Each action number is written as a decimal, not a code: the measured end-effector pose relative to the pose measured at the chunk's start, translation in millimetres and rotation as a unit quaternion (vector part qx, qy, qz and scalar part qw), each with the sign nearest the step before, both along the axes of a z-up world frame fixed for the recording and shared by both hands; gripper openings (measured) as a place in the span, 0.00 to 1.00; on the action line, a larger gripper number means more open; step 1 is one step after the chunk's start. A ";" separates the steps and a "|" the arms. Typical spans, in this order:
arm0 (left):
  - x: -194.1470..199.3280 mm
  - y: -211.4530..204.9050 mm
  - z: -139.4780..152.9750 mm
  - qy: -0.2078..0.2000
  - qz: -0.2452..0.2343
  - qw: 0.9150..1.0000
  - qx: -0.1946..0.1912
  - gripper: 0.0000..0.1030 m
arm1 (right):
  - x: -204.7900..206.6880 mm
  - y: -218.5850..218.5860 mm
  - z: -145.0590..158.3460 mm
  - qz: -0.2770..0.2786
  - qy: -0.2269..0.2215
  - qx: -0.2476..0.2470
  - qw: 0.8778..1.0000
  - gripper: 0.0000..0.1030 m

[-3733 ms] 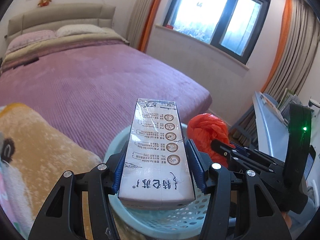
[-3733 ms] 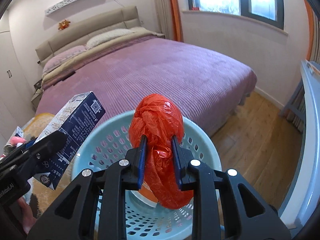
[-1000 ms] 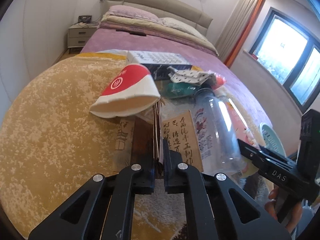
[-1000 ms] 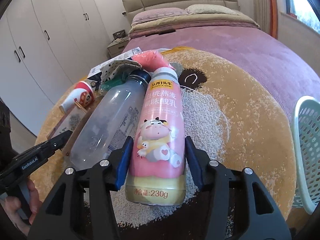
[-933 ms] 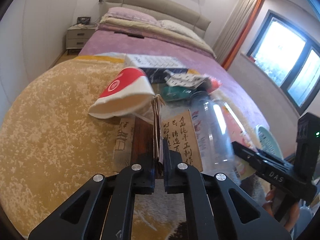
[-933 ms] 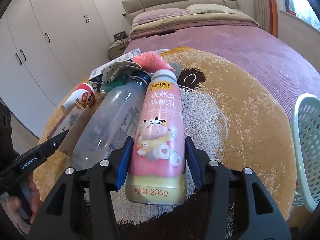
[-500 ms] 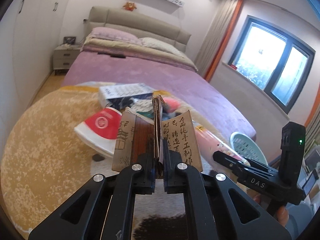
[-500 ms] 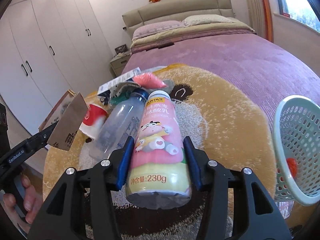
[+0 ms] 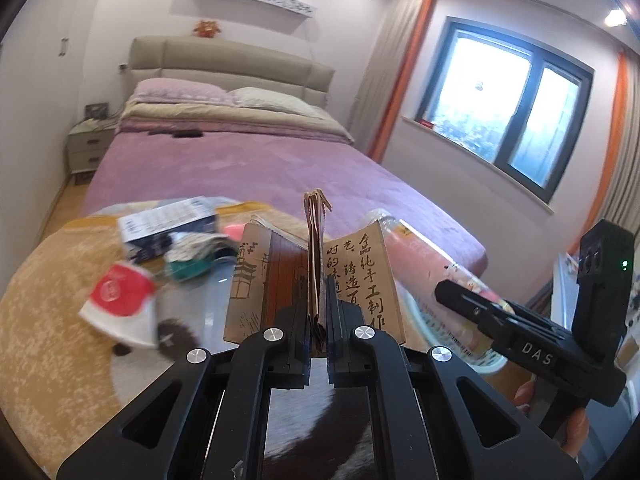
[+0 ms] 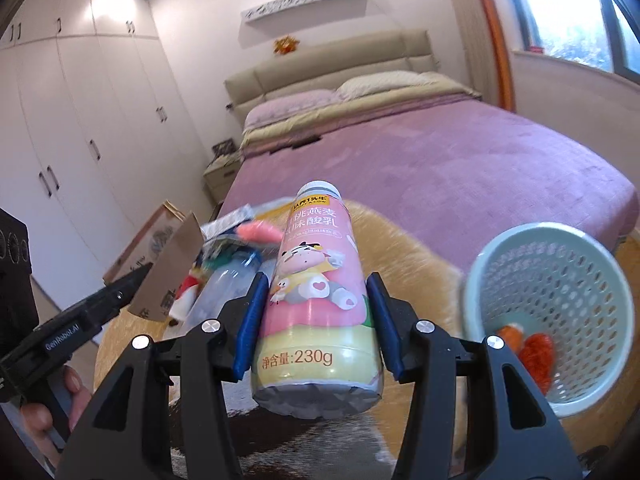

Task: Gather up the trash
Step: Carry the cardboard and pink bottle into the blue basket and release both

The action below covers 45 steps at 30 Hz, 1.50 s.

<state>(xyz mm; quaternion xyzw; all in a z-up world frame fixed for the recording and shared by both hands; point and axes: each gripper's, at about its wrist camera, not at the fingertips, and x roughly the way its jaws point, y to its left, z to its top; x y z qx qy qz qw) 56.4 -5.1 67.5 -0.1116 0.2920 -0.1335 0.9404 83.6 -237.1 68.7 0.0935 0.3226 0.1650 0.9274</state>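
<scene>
The left gripper [image 9: 318, 316] is clamping a brown paper bag [image 9: 314, 280] printed with Chinese characters, its jaws pinched tight on the folded middle so the two printed flaps are fanning out to either side. Compared with a second ago, when the bag was lying low among the litter on the yellow rug [image 9: 44, 320], it is now riding lifted clear of it, and the red-and-white paper cup [image 9: 120, 304], the clear plastic bottle [image 10: 224, 284] and the blue-and-white carton [image 9: 168, 228] are staying behind on the rug, farther from the camera and blurred. The right gripper [image 10: 316, 320] is squeezing a pink yogurt drink bottle [image 10: 316, 300] marked 230g between its blue pads [image 10: 250, 320], cap pointing away toward the purple bed [image 10: 460, 168]. That bottle, earlier lying beside the clear one on the rug, is now being carried raised, and the pale green mesh basket [image 10: 560, 268], which was only a sliver at the frame edge, is showing nearly whole at the right, just beside the held bottle, with the red plastic bag [image 10: 538, 356] lying at its bottom. In the left wrist view the right gripper is crossing at the right edge with the pink bottle over the basket rim [image 9: 424, 312].
</scene>
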 end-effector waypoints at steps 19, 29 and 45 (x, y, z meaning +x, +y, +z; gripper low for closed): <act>64.8 -162.9 -4.2 0.018 -0.144 0.989 0.018 0.03 | 16.9 -157.3 0.2 -0.165 0.002 0.008 0.986 0.46; 103.6 -225.7 -48.8 0.055 -0.189 0.980 0.020 0.03 | 40.0 -207.1 -40.0 -0.223 0.043 0.002 0.974 0.46; 126.2 -249.8 -95.5 0.099 -0.176 0.979 0.017 0.52 | 57.8 -239.9 -98.8 -0.262 0.121 0.021 0.957 0.56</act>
